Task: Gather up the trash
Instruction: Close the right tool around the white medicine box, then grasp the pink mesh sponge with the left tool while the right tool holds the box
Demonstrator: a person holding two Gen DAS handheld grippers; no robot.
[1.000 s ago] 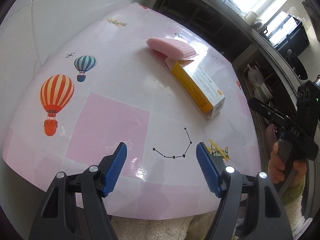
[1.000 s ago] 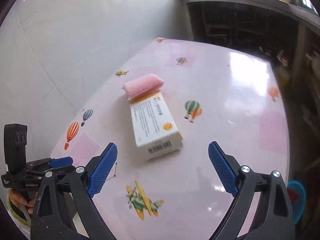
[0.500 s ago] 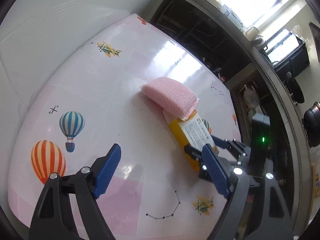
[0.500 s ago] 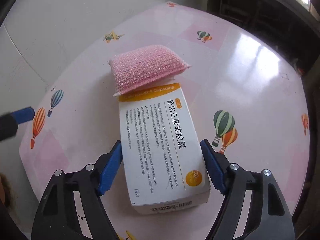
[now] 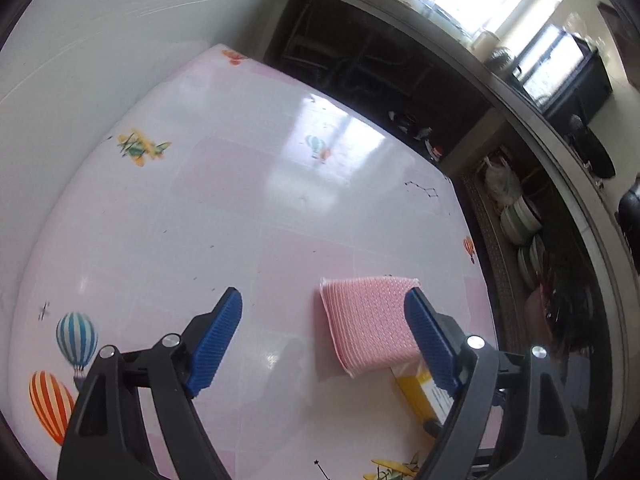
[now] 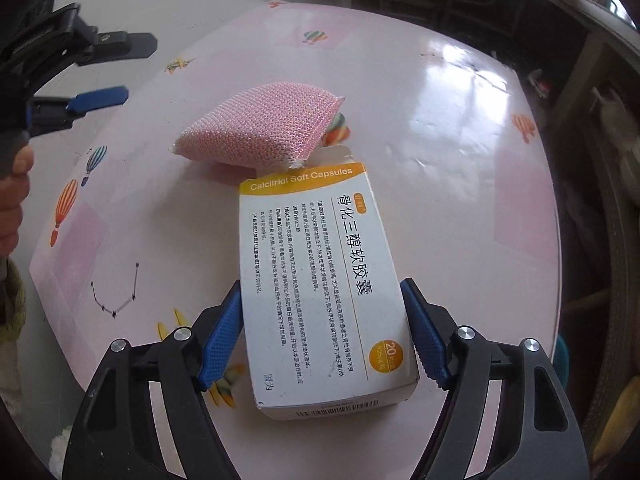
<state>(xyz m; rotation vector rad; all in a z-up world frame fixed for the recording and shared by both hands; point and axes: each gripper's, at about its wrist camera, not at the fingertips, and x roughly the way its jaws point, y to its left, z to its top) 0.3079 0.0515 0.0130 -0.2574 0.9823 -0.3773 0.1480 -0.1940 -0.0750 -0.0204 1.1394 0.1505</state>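
A white and orange capsule box (image 6: 320, 280) lies on the pink table (image 6: 460, 160). My right gripper (image 6: 322, 336) has its blue pads on both long sides of the box and is shut on it. A pink scrubbing sponge (image 6: 260, 124) leans on the box's far end. In the left wrist view the sponge (image 5: 368, 320) lies just left of my right pad, and a corner of the box (image 5: 416, 392) shows behind it. My left gripper (image 5: 328, 344) is open and empty above the table, and it also shows in the right wrist view (image 6: 100, 68) at the upper left.
The table carries balloon and airplane prints and ends at a white wall (image 5: 100, 40) on the left. Dark shelving (image 5: 380, 60) with dishes (image 5: 520, 220) stands beyond the far and right edges.
My right gripper has moved forward and closed onto the box's sides. My left gripper has moved forward over the table toward the sponge and stays open.
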